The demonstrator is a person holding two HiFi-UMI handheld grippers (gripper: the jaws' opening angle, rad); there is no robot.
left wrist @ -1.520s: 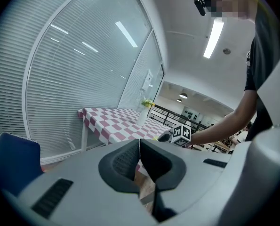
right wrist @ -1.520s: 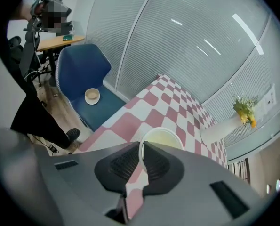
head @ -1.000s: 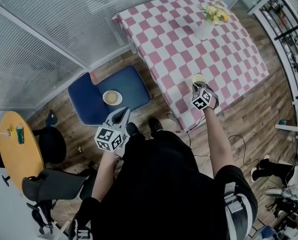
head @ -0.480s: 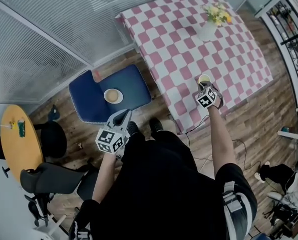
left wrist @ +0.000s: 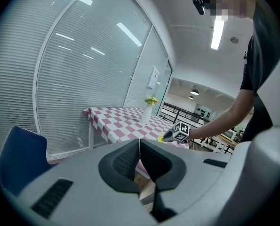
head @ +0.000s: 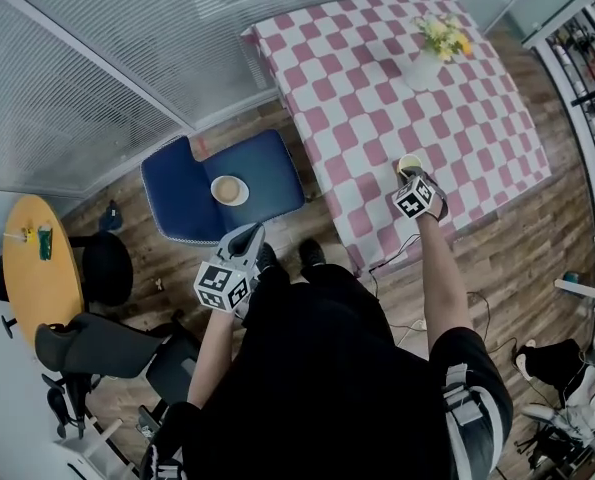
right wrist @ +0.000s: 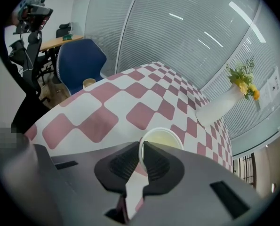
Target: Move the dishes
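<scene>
Below and ahead of me, the checked table (head: 377,78) is the largest item, its pink-and-white cloth hanging over the near edge. To its left stands the blue chair (head: 267,163), close beside the table, seat facing up. On the far part of the cloth a white vase (head: 422,68) stands upright with yellow flowers. A shallow dish (head: 228,189) lies flat in the middle of the chair seat, opening upward, well apart from both of my claws. A small pale cup (right wrist: 164,138) is at the near edge of the table, upright, mouth up, its long axis vertical; a yellowish interior is visible. Whether its base rests on the cloth I cannot tell. My right claw (right wrist: 142,150) points steeply down over that edge, jaws drawn narrow and pinching the cup's near rim, one pad inside the wall and one outside. My left claw (left wrist: 139,147) hangs off the table, near the chair's front corner, pointing slightly below level toward the table, jaws pressed together with nothing between them.
</scene>
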